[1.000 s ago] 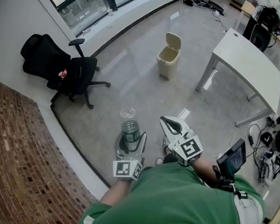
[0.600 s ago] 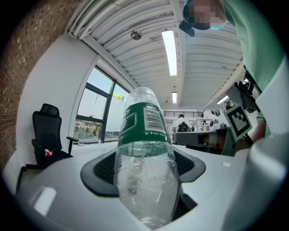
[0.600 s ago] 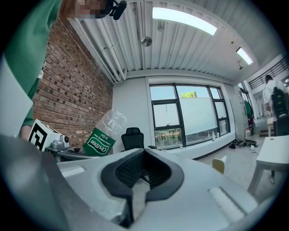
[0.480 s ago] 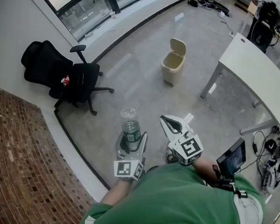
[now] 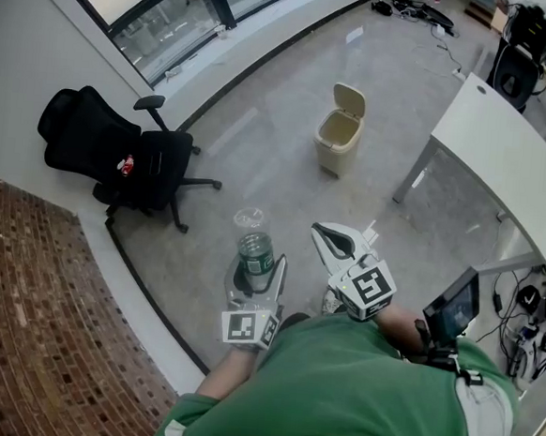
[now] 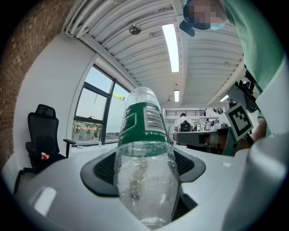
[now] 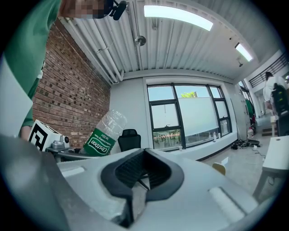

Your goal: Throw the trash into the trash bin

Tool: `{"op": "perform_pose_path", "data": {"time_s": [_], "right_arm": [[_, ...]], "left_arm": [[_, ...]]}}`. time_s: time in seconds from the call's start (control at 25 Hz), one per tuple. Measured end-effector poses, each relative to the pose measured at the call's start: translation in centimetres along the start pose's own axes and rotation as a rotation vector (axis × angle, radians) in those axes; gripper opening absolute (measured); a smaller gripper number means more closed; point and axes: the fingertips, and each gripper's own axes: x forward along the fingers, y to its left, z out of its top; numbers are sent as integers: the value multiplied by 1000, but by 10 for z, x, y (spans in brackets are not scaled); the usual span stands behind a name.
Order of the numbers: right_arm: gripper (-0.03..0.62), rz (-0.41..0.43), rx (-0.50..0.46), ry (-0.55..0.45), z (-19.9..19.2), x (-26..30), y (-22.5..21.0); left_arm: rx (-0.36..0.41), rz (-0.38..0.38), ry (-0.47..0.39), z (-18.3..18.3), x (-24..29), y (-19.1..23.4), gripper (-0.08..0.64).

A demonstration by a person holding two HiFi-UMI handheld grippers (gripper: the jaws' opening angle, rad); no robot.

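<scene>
left gripper (image 5: 257, 271): jaws spread wide and clamped on a clear plastic bottle (image 5: 255, 249) with a green label, pads pressing its sides; the bottle's near end runs off the bottom edge of the left gripper view, so whether it has a cap cannot be told. right gripper (image 5: 320, 231): jaws brought together, nothing between them. trash bin (image 5: 335, 148): beige, standing on the grey floor (image 5: 262, 117), lid (image 5: 350, 100) tipped up; contents too small to make out in the head view, and in the right gripper view only a pale sliver of it shows past the jaw. bottle and both grippers: well apart from the trash bin, on the person's side of it, the left gripper further from it than the right. office chair (image 5: 118, 148): black, well left of the trash bin; a small red item (image 5: 125, 164) lies on its seat, too small to identify. white table (image 5: 513, 156): just right of the trash bin, far end cut off by the frame. green shirt (image 5: 353, 397): hides the wrists and the floor nearest the person.
</scene>
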Motion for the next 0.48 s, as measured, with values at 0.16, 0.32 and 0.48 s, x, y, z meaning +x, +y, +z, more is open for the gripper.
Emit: {"op": "perform_pose_path", "data": {"time_s": [0.16, 0.32, 0.48], "right_arm": [[3, -15, -3, -2, -1, 5, -22], [3, -40, 14, 11, -6, 12, -35], [3, -78, 20, 21, -4, 21, -51]], "left_arm": [[2, -3, -13, 2, 21, -2, 337], [3, -28, 0, 2, 38, -1, 337], [-7, -56, 15, 2, 61, 6, 337]]}}
